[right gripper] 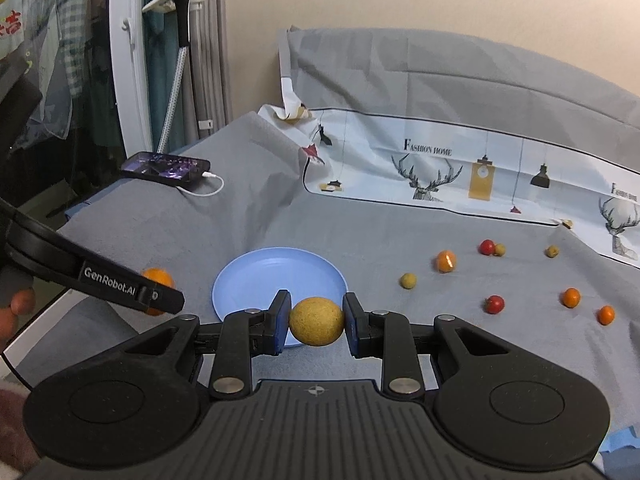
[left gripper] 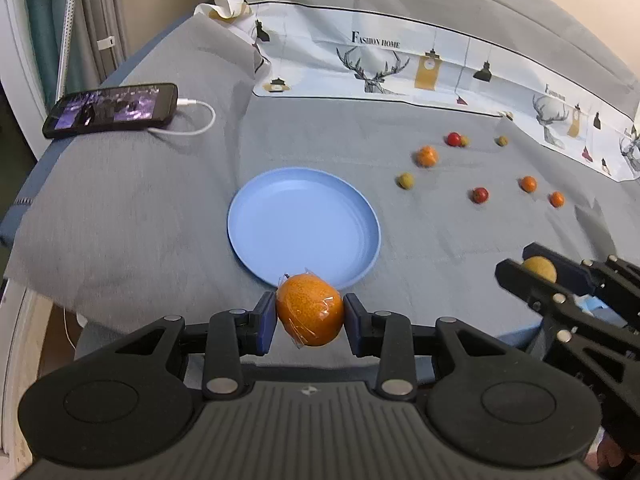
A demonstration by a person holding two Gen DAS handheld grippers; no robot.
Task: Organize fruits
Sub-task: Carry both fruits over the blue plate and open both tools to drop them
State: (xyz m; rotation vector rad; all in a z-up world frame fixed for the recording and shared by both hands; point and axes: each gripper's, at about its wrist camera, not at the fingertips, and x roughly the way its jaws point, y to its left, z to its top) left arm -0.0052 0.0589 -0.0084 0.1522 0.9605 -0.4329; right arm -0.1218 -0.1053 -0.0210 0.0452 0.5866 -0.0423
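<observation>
We carry two fruits toward the blue plate (left gripper: pixel 362 216), which is empty. Our left gripper (left gripper: pixel 310 316) is closed on a wrapped orange (left gripper: pixel 310 310), just at the near rim. Our right gripper (right gripper: pixel 316 320) is closed tightly on a yellow-brown round fruit (right gripper: pixel 316 321). Next, we think, each fruit must come over the plate before the jaws open. Other small fruits (left gripper: pixel 480 195) lie scattered to the right.

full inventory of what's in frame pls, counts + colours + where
plate: 1, blue, centre of grey cloth, empty
wrapped orange: 1, in left hand-held gripper
round fruit: 1, yellow-brown, in right hand-held gripper
loose fruits: 8, orange, red, olive, on cloth right of plate
phone: 1, black, far left, white cable plugged in
printed sheet: 1, white, far edge
person's fingers: left edge, right wrist view
</observation>
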